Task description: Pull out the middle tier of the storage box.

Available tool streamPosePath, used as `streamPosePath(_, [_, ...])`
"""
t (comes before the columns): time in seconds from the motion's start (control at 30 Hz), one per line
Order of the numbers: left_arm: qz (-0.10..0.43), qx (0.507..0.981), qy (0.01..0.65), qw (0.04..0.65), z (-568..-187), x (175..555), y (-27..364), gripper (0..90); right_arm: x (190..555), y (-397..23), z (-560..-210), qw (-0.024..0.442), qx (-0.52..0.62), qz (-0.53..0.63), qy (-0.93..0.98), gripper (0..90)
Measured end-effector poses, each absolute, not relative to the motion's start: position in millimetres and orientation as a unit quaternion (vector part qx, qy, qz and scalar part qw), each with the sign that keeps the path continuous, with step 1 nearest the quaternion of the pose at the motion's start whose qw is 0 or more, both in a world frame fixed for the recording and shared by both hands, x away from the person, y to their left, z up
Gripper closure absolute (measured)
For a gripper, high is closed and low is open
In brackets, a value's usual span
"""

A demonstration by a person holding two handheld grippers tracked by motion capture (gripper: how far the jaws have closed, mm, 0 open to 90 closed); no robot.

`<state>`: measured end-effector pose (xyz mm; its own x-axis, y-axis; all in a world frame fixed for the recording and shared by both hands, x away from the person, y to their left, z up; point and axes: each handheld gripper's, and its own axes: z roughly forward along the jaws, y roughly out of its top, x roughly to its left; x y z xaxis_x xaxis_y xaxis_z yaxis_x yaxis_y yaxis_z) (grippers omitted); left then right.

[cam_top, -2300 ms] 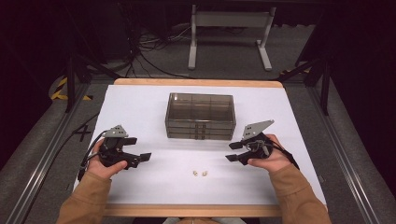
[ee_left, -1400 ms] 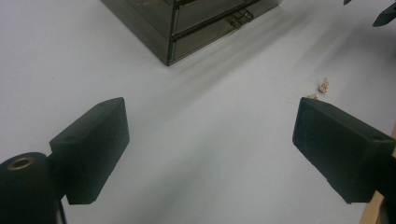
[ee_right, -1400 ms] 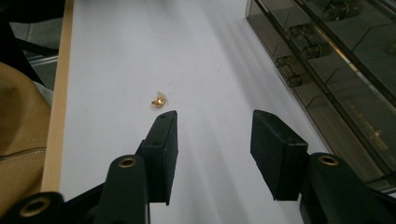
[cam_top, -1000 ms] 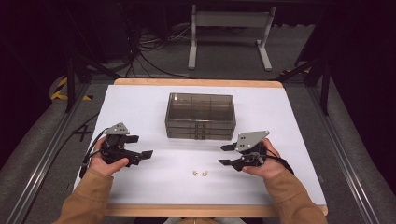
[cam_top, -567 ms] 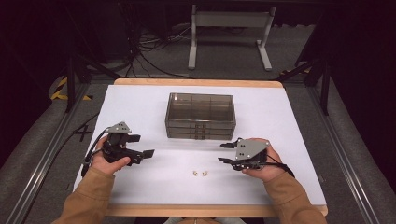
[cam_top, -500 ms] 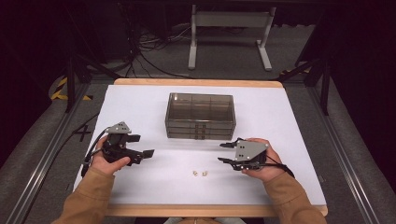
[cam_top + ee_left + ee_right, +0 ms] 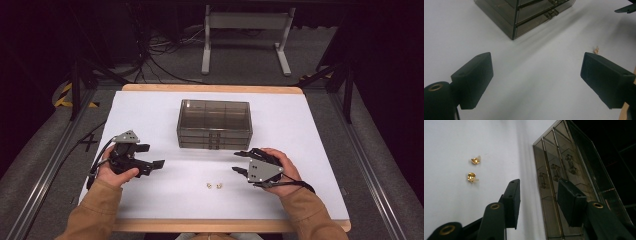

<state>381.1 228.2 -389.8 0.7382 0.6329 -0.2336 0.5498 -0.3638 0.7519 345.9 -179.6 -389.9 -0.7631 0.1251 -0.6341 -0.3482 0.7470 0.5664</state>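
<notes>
My right gripper (image 7: 241, 162) has dropped toward the two gold pieces (image 7: 214, 186).
Its jaws, just narrowing, stand apart on nothing; my left gripper (image 7: 154, 156) stays wide, empty.

Two gold pieces (image 7: 215, 186) too small to identify.

A smoky, see-through drawer box (image 7: 214, 124) stands on the white bench (image 7: 310, 125), nearer its far edge and about midway between its sides. Two small gold pieces (image 7: 214, 186) lie just beside each other toward the near edge, in front of the box and well apart from it. The left tool (image 7: 150, 164) sits near the left edge, jaws apart with nothing between them. The right tool (image 7: 239, 164) lies tilted just right of the gold pieces, jaws apart and bare.
</notes>
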Motion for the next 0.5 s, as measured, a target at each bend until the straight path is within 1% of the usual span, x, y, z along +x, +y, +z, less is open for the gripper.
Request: streamPosePath(0.5, [0.048, 0.823, 0.361, 0.436, -389.4, 380.8, 228.9, 11.4, 338.8, -171.5, -396.8, 0.419, -0.084, 0.288, 0.857, 54.9])
